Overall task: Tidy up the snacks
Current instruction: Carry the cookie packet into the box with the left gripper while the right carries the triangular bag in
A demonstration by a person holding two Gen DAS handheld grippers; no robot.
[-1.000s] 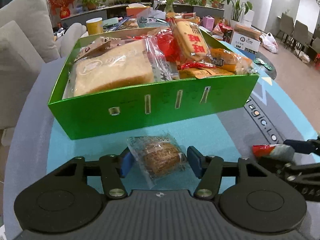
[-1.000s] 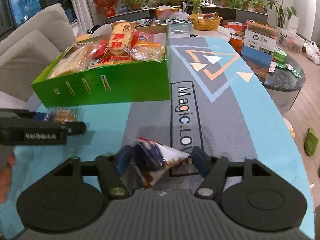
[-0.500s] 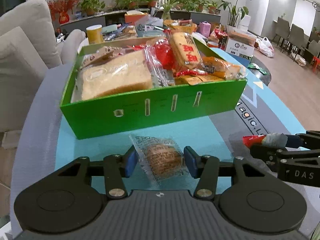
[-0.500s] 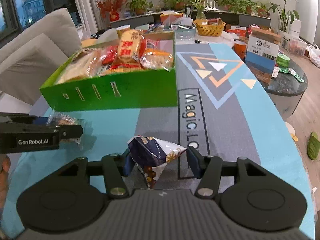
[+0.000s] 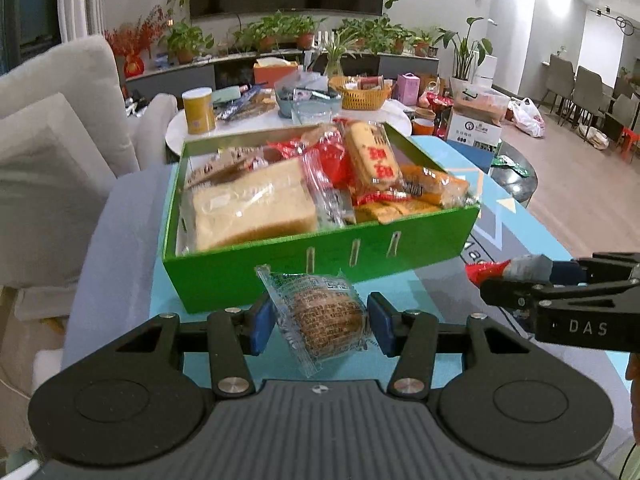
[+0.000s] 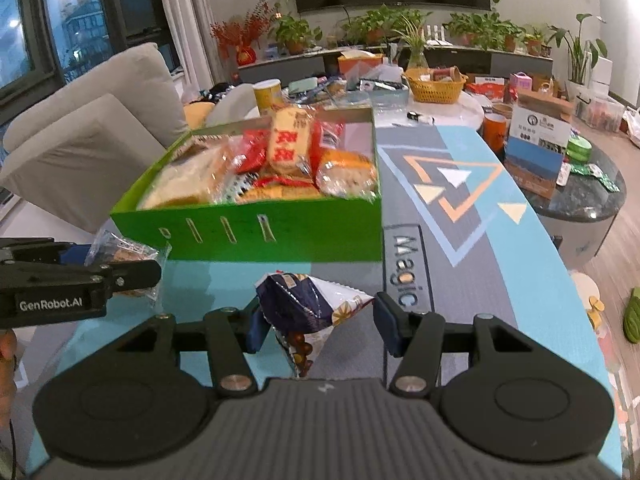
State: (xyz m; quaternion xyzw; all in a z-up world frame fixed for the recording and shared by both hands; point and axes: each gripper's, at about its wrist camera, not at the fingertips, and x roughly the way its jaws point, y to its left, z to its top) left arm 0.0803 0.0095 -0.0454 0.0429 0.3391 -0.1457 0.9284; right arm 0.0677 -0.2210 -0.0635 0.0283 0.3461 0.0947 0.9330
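I had a snack in each claw, both lifted off the mat [image 6: 460,240] just short of the green box [image 5: 280,268]. The left gripper [image 5: 318,322] pinched a cake [image 5: 324,316] in clear wrap, its pads pressed on the two sides of the wrapper. The right gripper [image 6: 316,320] was closed on a navy bag [image 6: 308,304], a puffy triangular pouch, with its left pad on the film; whether the right pad touched, I could not tell.

I judged both to be light. The cake looked soft and crumbly, so I wanted the squeeze kept on the cake's body, gently, since the loose film at the ends would slip. The bag seemed air-filled and slick, likely to twist in the grip; a hold across its thick middle looked safest.

The box was already heaped with bread [image 5: 252,210] and other packets. Anything set on top might slide, so I reckoned a low gap suited each piece.
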